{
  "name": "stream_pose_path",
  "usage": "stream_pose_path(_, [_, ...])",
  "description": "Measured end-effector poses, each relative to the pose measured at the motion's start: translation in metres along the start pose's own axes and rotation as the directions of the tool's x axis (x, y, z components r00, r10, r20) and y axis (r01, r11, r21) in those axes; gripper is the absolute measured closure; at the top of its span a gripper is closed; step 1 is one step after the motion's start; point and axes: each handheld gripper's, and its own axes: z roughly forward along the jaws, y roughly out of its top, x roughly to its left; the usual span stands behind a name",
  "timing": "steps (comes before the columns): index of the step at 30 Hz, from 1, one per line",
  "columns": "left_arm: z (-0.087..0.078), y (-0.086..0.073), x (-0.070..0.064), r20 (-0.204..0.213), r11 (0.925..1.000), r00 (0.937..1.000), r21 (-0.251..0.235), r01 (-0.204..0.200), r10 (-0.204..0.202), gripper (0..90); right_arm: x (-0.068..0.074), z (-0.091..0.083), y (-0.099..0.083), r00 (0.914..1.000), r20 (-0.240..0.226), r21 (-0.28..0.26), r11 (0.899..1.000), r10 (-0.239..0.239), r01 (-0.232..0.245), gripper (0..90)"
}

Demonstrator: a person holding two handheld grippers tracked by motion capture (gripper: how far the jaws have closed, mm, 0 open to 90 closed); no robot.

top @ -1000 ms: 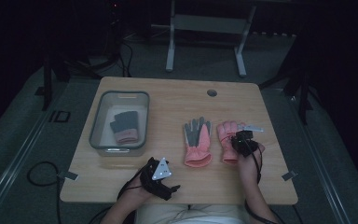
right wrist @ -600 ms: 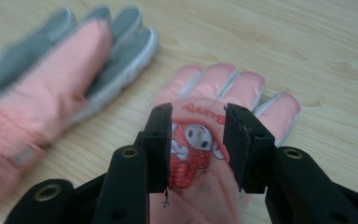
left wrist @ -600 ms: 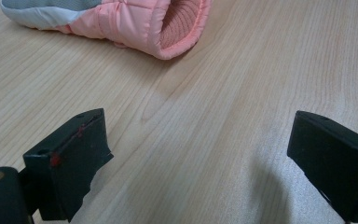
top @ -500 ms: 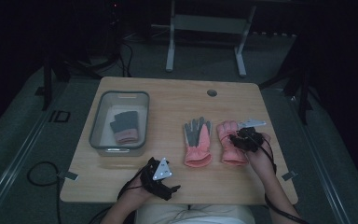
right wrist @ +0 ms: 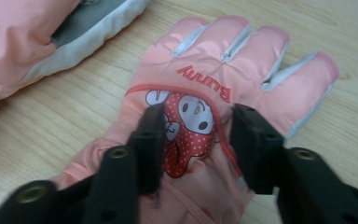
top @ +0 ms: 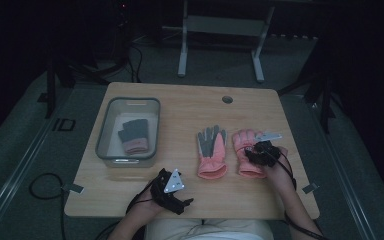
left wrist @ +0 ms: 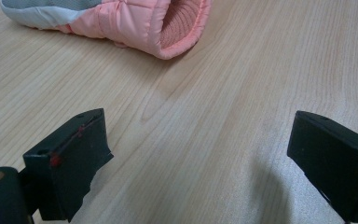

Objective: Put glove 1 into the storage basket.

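Two pink gloves lie side by side right of the table's middle. The left glove (top: 211,151) is palm up, its palm grey; its knit cuff (left wrist: 168,23) faces my left gripper (top: 172,190), which rests open near the front edge with bare wood between its jaws (left wrist: 200,135). The right glove (top: 245,142) lies back up with a "Bunny" cartoon patch (right wrist: 186,123). My right gripper (top: 260,152) sits on it, jaws closed in on the padded fabric around the patch (right wrist: 196,116). A third grey and pink glove (top: 134,136) lies in the bin.
A grey plastic bin (top: 105,137) stands at the table's left. A round cable hole (top: 227,99) is near the far edge. A white tag (top: 270,135) lies by the right glove's fingers. The palm-up glove (right wrist: 32,42) lies close beside my right gripper.
My right forearm has swung outward to the right while its gripper stayed on the right glove, shifting only slightly. The left gripper has not moved.
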Motion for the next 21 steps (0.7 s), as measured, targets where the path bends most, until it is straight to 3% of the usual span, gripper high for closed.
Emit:
stream_pose_path(4, [0.000,0.000,0.000,0.000,1.0000,1.0000,0.000,0.000,0.000,4.9,0.003,-0.001,0.000,0.9997,0.009,0.000,1.000,0.021,-0.021,74.9])
stream_pose_path(8, [0.000,0.000,0.000,0.002,1.0000,1.0000,-0.001,0.000,0.000,4.9,0.007,-0.002,0.003,0.9975,0.032,-0.003,0.998,0.063,-0.063,82.6])
stream_pose_path(13, [0.000,0.000,0.000,0.004,1.0000,1.0000,-0.002,0.002,-0.002,4.9,0.010,-0.007,0.005,0.9937,0.057,-0.026,0.995,0.096,-0.095,85.3])
stream_pose_path(17, [0.000,0.000,0.001,0.004,1.0000,1.0000,-0.003,0.001,-0.001,4.9,0.011,-0.022,0.016,0.9905,0.067,-0.045,0.992,0.120,-0.117,86.0])
stream_pose_path(21, [0.000,0.000,0.001,0.004,1.0000,1.0000,-0.004,0.003,-0.003,4.9,0.015,-0.036,0.028,0.9899,0.081,-0.080,0.991,0.116,-0.110,86.0])
